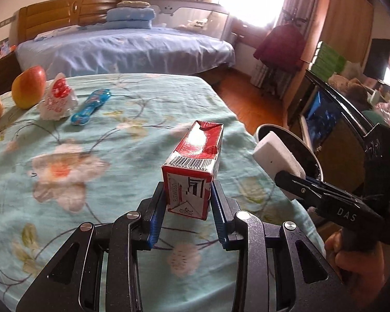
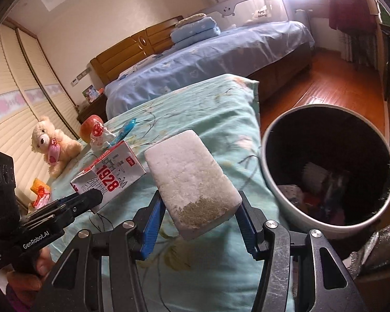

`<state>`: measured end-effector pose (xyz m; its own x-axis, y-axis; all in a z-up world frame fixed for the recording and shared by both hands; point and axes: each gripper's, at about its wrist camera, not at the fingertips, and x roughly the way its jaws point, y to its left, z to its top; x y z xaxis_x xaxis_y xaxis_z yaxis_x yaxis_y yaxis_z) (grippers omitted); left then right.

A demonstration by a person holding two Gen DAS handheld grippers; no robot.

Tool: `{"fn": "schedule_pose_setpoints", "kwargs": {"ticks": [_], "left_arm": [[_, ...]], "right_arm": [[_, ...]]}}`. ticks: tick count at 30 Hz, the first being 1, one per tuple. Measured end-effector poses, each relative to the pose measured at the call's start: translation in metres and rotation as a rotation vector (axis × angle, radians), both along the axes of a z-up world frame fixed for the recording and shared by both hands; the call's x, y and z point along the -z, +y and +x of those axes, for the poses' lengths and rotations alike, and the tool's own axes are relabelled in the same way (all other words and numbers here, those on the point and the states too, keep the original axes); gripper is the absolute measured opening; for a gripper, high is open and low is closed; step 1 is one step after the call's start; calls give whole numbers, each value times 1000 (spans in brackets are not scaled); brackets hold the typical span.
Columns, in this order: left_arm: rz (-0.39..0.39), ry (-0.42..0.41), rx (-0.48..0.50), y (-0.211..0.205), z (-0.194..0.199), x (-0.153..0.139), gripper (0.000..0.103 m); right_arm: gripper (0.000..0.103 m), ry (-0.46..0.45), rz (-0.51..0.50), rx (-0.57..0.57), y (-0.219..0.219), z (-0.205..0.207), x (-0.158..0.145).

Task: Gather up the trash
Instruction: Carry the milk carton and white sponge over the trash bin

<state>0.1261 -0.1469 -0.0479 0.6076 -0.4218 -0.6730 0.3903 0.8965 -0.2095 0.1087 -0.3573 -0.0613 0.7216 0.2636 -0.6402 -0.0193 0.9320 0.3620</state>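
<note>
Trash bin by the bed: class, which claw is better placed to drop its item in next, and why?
Right. The right claw holds the white foam block beside the bin's open mouth. The left claw, gripping the milk carton, sits farther over the bedspread.

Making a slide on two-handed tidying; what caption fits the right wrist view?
Right tongs hold a white foam block beside the bin, left tongs holding a milk carton.

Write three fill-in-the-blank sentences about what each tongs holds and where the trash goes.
The left tongs grip a red and white ____ carton.
The right tongs hold a white ____ block.
The bin stands on the ____ beside the floral bed.
Missing: milk; foam; floor
</note>
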Motion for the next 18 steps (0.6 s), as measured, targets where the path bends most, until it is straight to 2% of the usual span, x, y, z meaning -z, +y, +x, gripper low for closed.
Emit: {"fn": "schedule_pose_setpoints", "kwargs": {"ticks": [18], "left_arm": [[8, -14, 85, -39, -6, -8, 32]], "right_arm": [[54, -23, -23, 78, -32, -16, -8]]}}
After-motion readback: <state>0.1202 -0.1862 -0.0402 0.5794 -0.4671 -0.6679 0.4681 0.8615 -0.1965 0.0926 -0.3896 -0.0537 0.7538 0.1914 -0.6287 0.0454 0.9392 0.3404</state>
